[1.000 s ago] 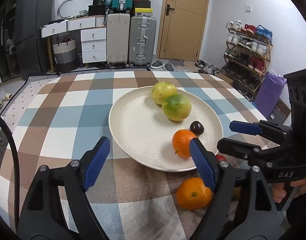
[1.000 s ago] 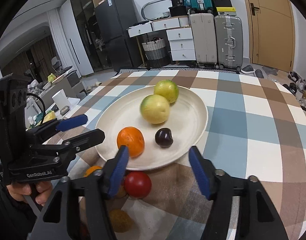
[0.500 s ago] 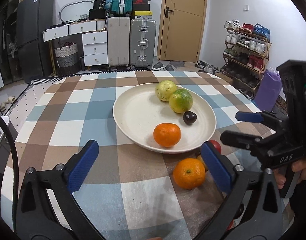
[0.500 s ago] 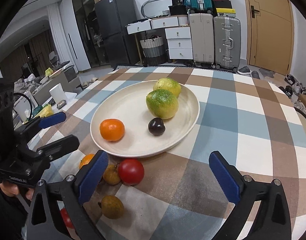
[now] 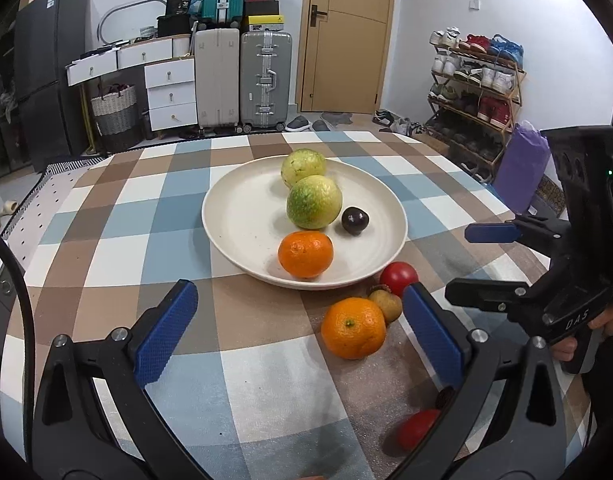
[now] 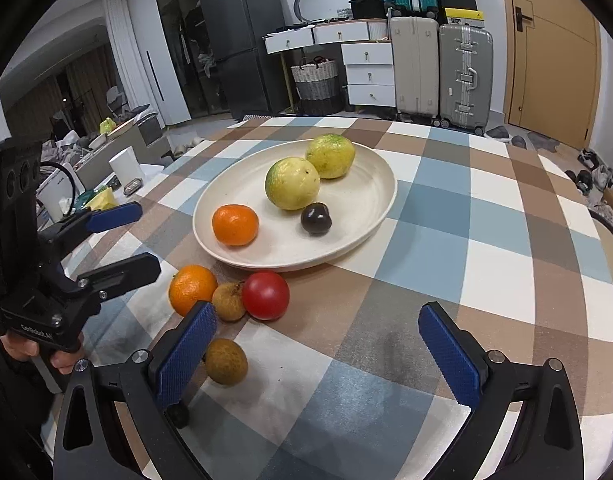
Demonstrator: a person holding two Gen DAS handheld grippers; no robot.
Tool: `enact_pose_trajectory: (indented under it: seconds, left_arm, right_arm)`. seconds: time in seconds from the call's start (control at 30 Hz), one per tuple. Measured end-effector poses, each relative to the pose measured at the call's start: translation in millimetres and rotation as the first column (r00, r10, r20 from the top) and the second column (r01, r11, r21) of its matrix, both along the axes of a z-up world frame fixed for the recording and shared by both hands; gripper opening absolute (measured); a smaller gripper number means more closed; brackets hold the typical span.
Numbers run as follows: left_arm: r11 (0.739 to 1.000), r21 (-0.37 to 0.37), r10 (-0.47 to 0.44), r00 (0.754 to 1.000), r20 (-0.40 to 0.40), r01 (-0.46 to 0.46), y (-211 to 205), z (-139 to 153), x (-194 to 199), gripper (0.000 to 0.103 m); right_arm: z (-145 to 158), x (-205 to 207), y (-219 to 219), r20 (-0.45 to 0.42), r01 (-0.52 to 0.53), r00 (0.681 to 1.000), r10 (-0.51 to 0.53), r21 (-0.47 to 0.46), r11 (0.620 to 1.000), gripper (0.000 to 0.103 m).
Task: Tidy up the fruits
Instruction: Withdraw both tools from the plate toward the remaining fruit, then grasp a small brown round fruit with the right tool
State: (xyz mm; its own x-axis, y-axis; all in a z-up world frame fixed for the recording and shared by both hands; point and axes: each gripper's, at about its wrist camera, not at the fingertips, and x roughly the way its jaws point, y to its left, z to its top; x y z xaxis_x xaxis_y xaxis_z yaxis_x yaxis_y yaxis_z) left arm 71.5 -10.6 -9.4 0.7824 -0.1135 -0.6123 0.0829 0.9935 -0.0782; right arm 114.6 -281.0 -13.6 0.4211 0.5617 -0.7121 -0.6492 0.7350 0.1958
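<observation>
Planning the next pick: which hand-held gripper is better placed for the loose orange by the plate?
Left, probably. Its open hand-held gripper has the orange just ahead between its fingers; the right faces bare cloth.

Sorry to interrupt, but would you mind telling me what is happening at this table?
A person is sorting fruit onto a plate with two handheld grippers. Both the left gripper and right gripper have just opened their jaws and hold nothing. Four fruits sit on the plate; an orange, a tomato and others wait on the tablecloth.

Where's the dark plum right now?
The plum lies on the plate, near its right side in both wrist views, just beside the nearer green fruit and apart from the orange.
</observation>
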Motion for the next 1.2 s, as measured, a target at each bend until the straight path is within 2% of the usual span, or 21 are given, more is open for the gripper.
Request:
enact_pose_trajectory:
  seconds: [0.47, 0.6, 0.73, 0.8, 0.87, 1.0, 1.07, 1.13, 1.2]
  left_arm:
    - [1.000, -0.011, 0.008, 0.999, -0.042, -0.008, 3.7, -7.6, 8.1, 0.102]
    - [1.000, -0.023, -0.007, 0.999, -0.032, 0.006, 3.8, -6.7, 6.9, 0.102]
    - [0.999, -0.031, -0.015, 0.999, -0.031, 0.014, 3.1, -6.2, 6.8, 0.102]
    - [0.999, -0.032, -0.018, 0.999, -0.030, 0.017, 2.7, -6.0, 6.4, 0.102]
    - [0.999, -0.032, -0.018, 0.999, -0.032, 0.017, 2.5, -5.8, 6.4, 0.102]
    - [0.999, -0.036, -0.017, 0.999, -0.043, 0.015, 2.6, -6.2, 6.7, 0.102]
    - [0.999, -0.037, -0.018, 0.999, -0.039, 0.016, 2.9, -6.4, 7.4, 0.102]
    - [0.999, -0.039, -0.017, 0.999, -0.044, 0.015, 3.4, -7.5, 8.3, 0.102]
    - [0.999, -0.038, -0.016, 0.999, -0.047, 0.014, 3.3, -8.4, 8.9, 0.102]
  right_arm:
    - [-10.5, -23.0, 26.3, -0.029, -0.132, 0.991, 0.130, -0.065, 0.989, 0.103]
    - [-9.7, -27.8, 27.5, -0.034, -0.151, 0.988, 0.150, -0.055, 0.987, 0.102]
    - [-10.0, -28.1, 27.9, -0.063, -0.173, 0.983, 0.171, -0.034, 0.984, 0.087]
    - [-10.0, -29.0, 28.8, -0.073, -0.189, 0.980, 0.187, -0.023, 0.982, 0.086]
    - [-10.1, -30.4, 30.2, -0.077, -0.204, 0.976, 0.202, -0.015, 0.979, 0.079]
    - [-11.0, -34.5, 33.8, -0.087, -0.233, 0.969, 0.230, -0.015, 0.972, 0.073]
    - [-11.2, -35.6, 34.5, -0.089, -0.243, 0.966, 0.241, -0.010, 0.970, 0.063]
    - [-11.7, -35.9, 35.3, -0.091, -0.247, 0.965, 0.245, -0.011, 0.969, 0.061]
    - [-12.1, -35.8, 35.9, -0.093, -0.246, 0.965, 0.243, -0.016, 0.969, 0.054]
